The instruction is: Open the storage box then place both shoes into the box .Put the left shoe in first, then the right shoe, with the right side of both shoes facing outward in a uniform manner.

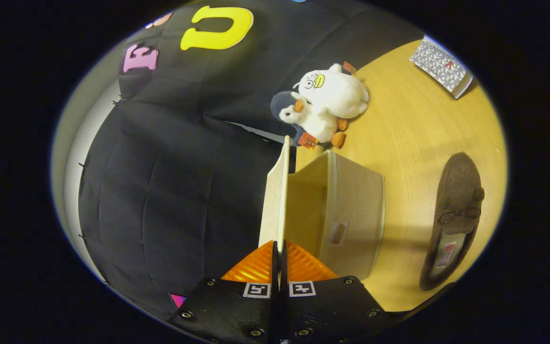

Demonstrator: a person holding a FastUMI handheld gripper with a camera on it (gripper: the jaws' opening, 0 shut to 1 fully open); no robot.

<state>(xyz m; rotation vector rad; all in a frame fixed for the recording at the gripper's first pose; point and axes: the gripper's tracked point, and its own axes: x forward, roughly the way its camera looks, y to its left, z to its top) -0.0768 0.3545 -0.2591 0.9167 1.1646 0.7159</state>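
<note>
Yellow wood makes up the counter (413,124), and dark cloth hangs behind it as the booth wall. The whole view is tipped over on its side.

The gripper (279,251) is clenched on the lid (275,191) of the storage box (351,210). Both fingers press on the thin edge of the lid, one on each side. The lid runs straight ahead from the fingers, with its long side in line with them. It stands swung away from the box, so the box is open.

The box sits just to the right of the lid and touches it along the hinge side. It is pale and has a small label on its front wall. Inside I can see bare walls and no shoe, though part of the inside is hidden.

One brown fuzzy shoe (454,220) lies on the counter, well to the right of the box and apart from it. Its long side runs about the same way as the lid. I think a shoe has to go in next, so the gripper must let go and move right.

Two soft toys (325,102) sit beyond the box, near the wall. A patterned book (439,67) lies far off on the counter.
</note>
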